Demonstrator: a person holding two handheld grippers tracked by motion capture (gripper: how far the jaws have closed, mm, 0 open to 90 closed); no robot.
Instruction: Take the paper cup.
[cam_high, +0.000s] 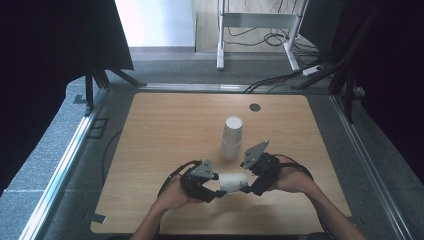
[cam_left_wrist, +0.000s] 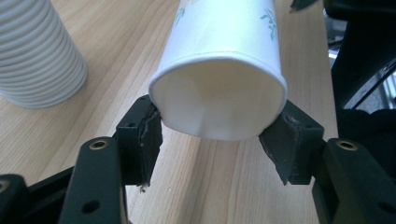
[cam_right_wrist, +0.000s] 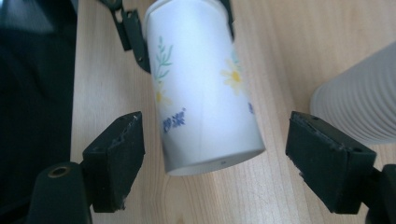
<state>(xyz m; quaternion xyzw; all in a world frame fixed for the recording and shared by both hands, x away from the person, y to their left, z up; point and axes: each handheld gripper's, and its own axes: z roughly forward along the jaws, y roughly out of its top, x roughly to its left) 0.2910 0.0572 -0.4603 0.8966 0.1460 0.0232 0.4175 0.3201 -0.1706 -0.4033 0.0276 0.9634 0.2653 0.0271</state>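
A white paper cup (cam_high: 233, 181) printed with flowers lies level just above the table, between my two grippers. My left gripper (cam_high: 218, 191) is shut on its mouth end. In the left gripper view the pads (cam_left_wrist: 150, 133) press the rim from both sides and the cup (cam_left_wrist: 219, 60) is squeezed slightly oval. My right gripper (cam_high: 248, 187) is at the cup's base end. In the right gripper view it (cam_right_wrist: 222, 147) stands open, with the cup (cam_right_wrist: 201, 88) between its jaws and a gap on each side.
A tall stack of white paper cups (cam_high: 232, 139) stands upright on the wooden table (cam_high: 165, 130) just behind the grippers, close to the right gripper's side (cam_right_wrist: 359, 107). A dark round grommet (cam_high: 255, 107) sits near the far edge.
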